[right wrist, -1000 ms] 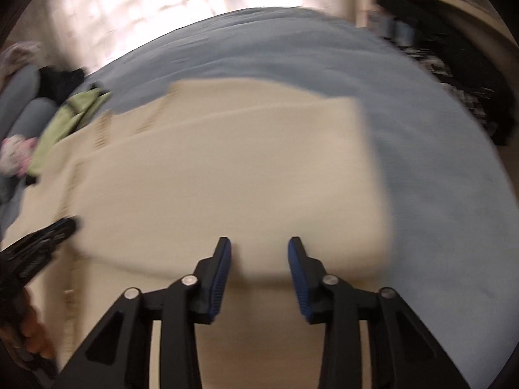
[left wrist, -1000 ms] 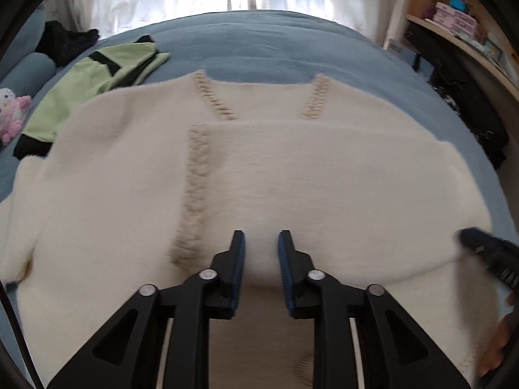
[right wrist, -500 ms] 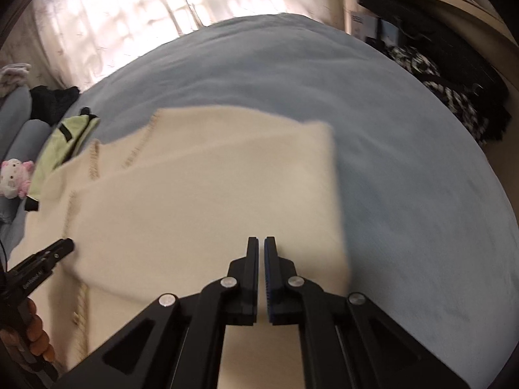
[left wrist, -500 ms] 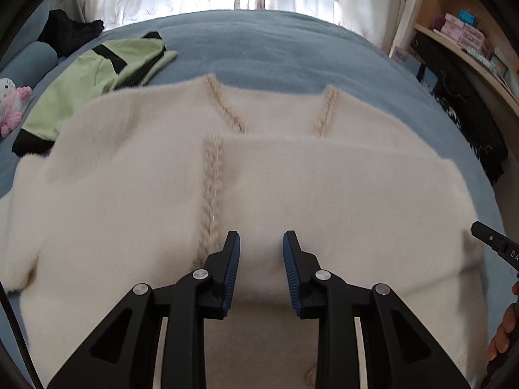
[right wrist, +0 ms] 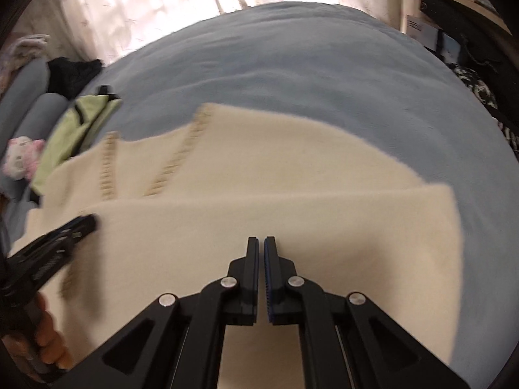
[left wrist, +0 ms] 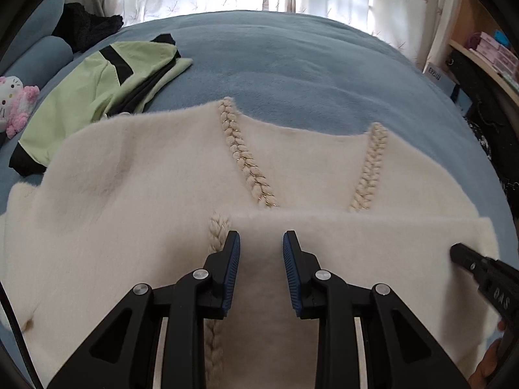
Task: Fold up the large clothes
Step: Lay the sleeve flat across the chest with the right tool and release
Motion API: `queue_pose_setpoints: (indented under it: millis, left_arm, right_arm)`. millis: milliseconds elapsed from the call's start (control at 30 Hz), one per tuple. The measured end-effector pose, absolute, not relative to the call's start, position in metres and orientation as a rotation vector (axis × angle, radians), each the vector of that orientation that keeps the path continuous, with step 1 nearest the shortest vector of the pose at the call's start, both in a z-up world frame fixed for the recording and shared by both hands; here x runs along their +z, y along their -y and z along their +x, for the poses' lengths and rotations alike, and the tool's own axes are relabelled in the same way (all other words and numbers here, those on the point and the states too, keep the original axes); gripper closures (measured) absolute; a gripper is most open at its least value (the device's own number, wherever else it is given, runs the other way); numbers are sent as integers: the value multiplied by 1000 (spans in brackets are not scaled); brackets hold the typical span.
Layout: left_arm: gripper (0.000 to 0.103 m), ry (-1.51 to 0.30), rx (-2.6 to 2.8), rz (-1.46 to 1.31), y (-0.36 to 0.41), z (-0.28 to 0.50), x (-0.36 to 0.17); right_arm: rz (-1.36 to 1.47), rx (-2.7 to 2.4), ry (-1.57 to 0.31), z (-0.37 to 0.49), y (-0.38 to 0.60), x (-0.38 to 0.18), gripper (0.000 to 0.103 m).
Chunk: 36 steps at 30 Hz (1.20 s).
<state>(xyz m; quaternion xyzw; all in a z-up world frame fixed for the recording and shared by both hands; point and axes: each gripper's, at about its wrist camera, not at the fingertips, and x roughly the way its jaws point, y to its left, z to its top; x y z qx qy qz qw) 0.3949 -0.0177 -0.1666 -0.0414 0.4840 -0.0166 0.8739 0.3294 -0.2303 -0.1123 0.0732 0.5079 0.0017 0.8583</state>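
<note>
Closed now, right gripper (right wrist: 261, 243) (left (left wrist: 261, 243) apart) — over sweater (left wrist: 129, 201).

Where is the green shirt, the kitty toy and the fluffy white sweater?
green shirt (left wrist: 97, 97), left wrist view, middle of its front.
kitty toy (left wrist: 14, 102), left wrist view, its face.
fluffy white sweater (left wrist: 136, 194), left wrist view, its flat left part.

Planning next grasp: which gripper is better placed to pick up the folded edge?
Left, probably. The left gripper is open over the fluffy cream sweater's folded edge, by the braided trim. The right gripper is shut.
</note>
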Motion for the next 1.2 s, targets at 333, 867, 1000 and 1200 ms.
queue_pose_setpoints:
  millis: [333, 867, 1000, 1200]
  left_arm:
    - [77, -986, -68, 11, 20, 394, -171]
    - [75, -1020, -38, -6, 10, 361, -150]
    - [75, -1022, -47, 3, 5, 342, -141]
    - [75, -1006, -64, 26, 3, 307, -126]
  right_arm:
    - [292, -254, -1027, 306, 365, -118, 99]
    - [365, -311, -1029, 254, 350, -104, 95]
    - [377, -312, -1015, 236, 343, -94, 95]
    - [401, -275, -1012, 208, 324, -83, 95]
